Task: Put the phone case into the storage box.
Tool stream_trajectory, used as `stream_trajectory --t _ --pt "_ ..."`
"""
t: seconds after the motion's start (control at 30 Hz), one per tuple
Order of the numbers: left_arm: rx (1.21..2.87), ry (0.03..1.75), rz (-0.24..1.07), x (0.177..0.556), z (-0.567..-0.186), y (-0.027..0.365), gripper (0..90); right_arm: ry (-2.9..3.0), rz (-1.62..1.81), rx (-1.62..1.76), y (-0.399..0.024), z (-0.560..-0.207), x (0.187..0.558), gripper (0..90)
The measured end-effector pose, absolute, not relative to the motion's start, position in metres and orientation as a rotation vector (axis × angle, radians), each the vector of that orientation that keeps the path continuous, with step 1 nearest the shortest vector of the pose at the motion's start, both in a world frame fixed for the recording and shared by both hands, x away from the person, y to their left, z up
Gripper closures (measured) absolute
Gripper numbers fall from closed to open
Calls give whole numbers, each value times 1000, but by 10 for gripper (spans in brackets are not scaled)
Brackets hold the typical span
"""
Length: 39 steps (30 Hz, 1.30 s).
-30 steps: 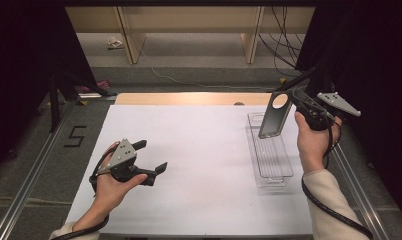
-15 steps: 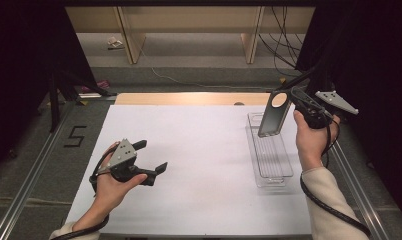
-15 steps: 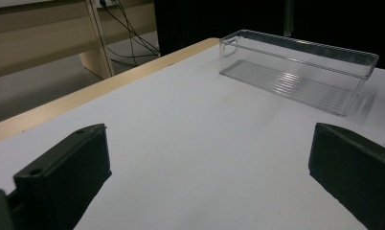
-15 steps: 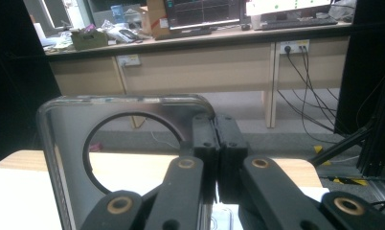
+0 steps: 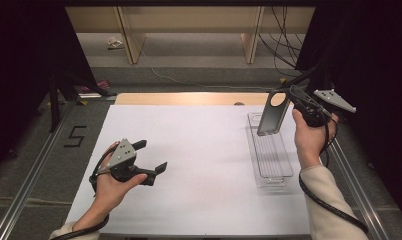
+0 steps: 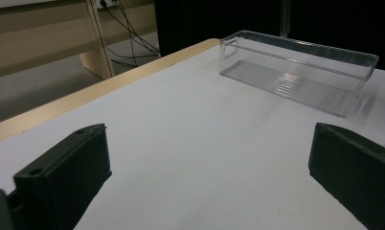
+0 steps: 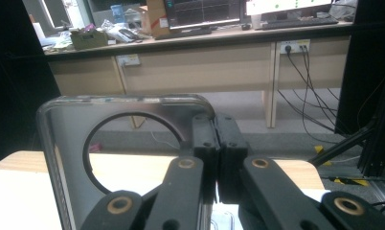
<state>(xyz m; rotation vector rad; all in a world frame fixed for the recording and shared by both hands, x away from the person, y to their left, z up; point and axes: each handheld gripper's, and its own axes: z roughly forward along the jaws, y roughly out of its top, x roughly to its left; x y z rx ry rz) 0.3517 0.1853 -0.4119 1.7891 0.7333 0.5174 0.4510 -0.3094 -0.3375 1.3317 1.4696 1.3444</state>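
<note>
My right tongs (image 5: pixel 288 101) are clamped on the top edge of a dark flat phone case (image 5: pixel 270 116) w/ a round cutout, held upright in the air above the far end of the clear plastic tray (image 5: pixel 276 172), which sits on the right side of the white counter (image 5: pixel 204 150). My left tongs (image 5: pixel 151 157) rest low over the near-left of the counter, jaws wide apart w/ nothing betw. them.

My cream sleeves (image 5: pixel 325 200) end at the wrists. Both grippers are black: the left gripper (image 5: pixel 151 157) and right gripper (image 5: pixel 285 97) carry grey triangular plates, brass-ringed pivots and trailing black cables.
</note>
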Motion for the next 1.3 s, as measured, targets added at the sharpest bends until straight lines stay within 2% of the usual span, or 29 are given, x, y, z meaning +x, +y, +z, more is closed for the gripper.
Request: stream_trajectory --t 1.3 --pt "1790 732 521 352 -412 186 0 1469 1317 1316 -307 -338 460 891"
